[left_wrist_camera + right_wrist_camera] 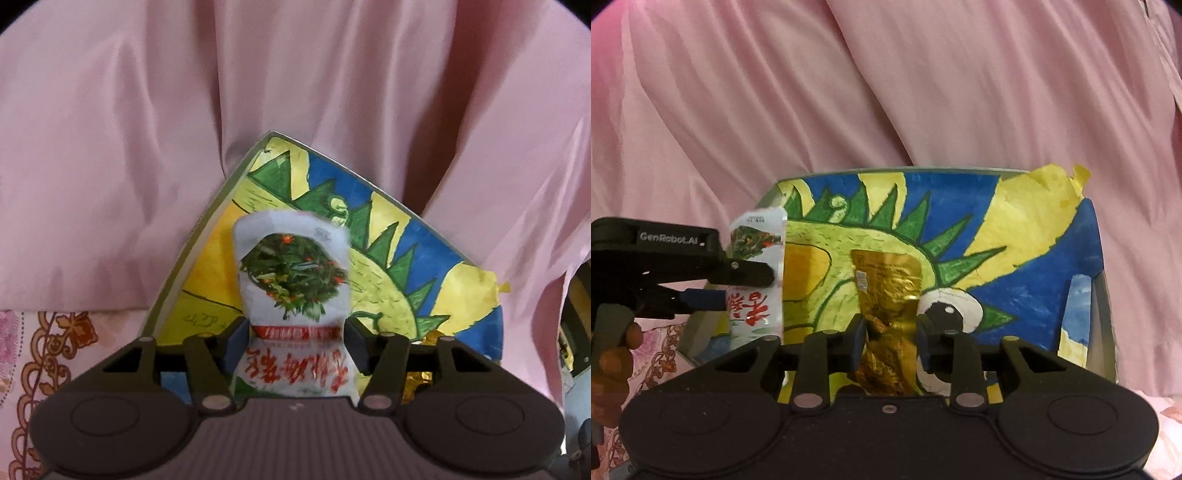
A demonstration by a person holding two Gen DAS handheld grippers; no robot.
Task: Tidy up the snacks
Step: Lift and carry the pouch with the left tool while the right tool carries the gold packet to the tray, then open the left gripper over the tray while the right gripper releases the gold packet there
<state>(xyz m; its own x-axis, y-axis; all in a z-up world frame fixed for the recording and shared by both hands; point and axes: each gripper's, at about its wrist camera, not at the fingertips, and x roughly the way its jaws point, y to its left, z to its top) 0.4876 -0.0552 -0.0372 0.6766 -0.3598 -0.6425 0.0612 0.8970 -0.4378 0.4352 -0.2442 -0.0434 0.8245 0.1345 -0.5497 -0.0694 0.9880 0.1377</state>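
A white snack packet (291, 280) with a picture of greens and red lettering stands between the fingers of my left gripper (297, 332). The pads touch both its edges and pinch it in slightly. It hangs over a box (424, 221) painted yellow, green and blue. From the right wrist, the same white packet (757, 314) and left gripper (753, 280) show at the left wall of the box (960, 221). My right gripper (891, 332) is shut on a crumpled gold packet (886, 273) over the middle of the box. A gold corner (417, 380) shows by the left gripper's right finger.
Pink draped cloth (923, 92) fills the background behind the box in both views. A floral patterned cloth (55, 350) lies under the box at the left. A person's hand (613, 354) holds the left gripper's handle. Torn yellow paper (1067, 184) sticks up at the box's far right corner.
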